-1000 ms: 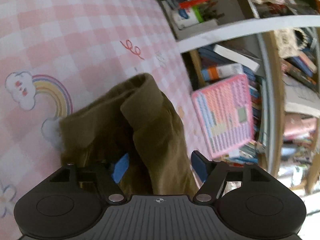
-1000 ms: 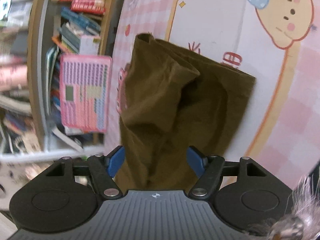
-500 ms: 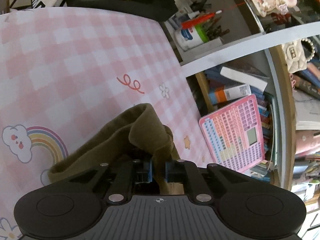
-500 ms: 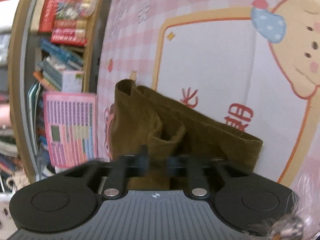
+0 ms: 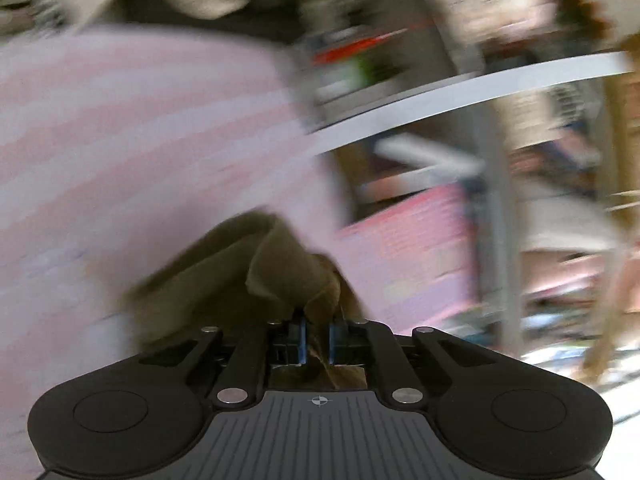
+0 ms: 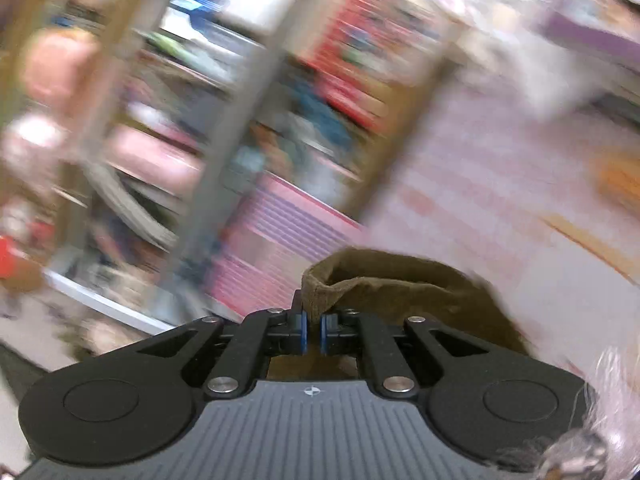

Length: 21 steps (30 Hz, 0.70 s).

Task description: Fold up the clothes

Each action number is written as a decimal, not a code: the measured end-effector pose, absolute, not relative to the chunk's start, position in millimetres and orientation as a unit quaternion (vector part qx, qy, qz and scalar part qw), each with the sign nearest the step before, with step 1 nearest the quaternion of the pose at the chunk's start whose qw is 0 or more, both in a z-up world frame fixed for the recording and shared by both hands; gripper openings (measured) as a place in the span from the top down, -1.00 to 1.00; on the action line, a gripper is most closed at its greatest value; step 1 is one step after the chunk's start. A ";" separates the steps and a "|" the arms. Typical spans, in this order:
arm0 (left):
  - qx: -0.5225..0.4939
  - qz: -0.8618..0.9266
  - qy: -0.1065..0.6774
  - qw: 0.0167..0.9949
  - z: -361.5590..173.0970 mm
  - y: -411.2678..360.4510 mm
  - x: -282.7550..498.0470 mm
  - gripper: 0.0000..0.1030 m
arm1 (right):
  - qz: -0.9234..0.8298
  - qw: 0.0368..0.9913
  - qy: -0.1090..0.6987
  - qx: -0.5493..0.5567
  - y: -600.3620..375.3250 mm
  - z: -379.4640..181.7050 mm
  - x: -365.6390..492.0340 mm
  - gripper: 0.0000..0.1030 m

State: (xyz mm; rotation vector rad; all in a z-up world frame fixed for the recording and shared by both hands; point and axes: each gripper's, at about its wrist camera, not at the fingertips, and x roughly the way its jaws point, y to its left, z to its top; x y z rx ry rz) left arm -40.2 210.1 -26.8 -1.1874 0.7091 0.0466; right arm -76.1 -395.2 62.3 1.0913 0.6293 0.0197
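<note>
An olive-brown garment (image 5: 248,272) is bunched over the pink checked table cloth (image 5: 120,140). My left gripper (image 5: 317,338) is shut on a fold of it, with cloth pinched between the blue pads. In the right wrist view the same garment (image 6: 400,284) rises in a curled edge, and my right gripper (image 6: 314,334) is shut on that edge. Both views are heavily blurred by motion. The rest of the garment hangs hidden below the grippers.
A bookshelf (image 6: 240,100) full of books stands past the table edge, with a pink keypad toy (image 5: 408,240) leaning against it, which also shows in the right wrist view (image 6: 276,232). A white shelf edge (image 5: 460,96) crosses the left wrist view.
Both grippers were open around the garment a second ago, then shut on it. Now both swing up and away fast with the cloth held, and the views tilt toward the shelf.
</note>
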 end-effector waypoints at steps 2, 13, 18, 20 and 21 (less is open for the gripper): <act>-0.539 0.067 0.375 0.751 -63.2 207.3 -48.4 0.85 | -0.040 0.772 0.367 0.518 -392.7 12.7 -86.7 0.89; -0.540 -0.069 0.236 0.805 37.2 185.5 -9.5 0.86 | 0.032 0.853 0.252 0.457 -379.6 109.9 -48.3 0.89; -0.553 -0.033 0.271 0.787 -1.6 201.7 -39.1 0.87 | 0.000 0.859 0.283 0.426 -384.5 93.0 -86.3 0.89; -0.558 0.014 0.320 0.766 -38.9 206.7 -46.0 0.87 | -0.035 0.839 0.343 0.420 -386.2 56.8 -99.7 0.89; -0.560 0.034 0.342 0.754 -56.6 207.6 -49.6 0.87 | -0.045 0.834 0.357 0.418 -386.0 45.6 -102.2 0.89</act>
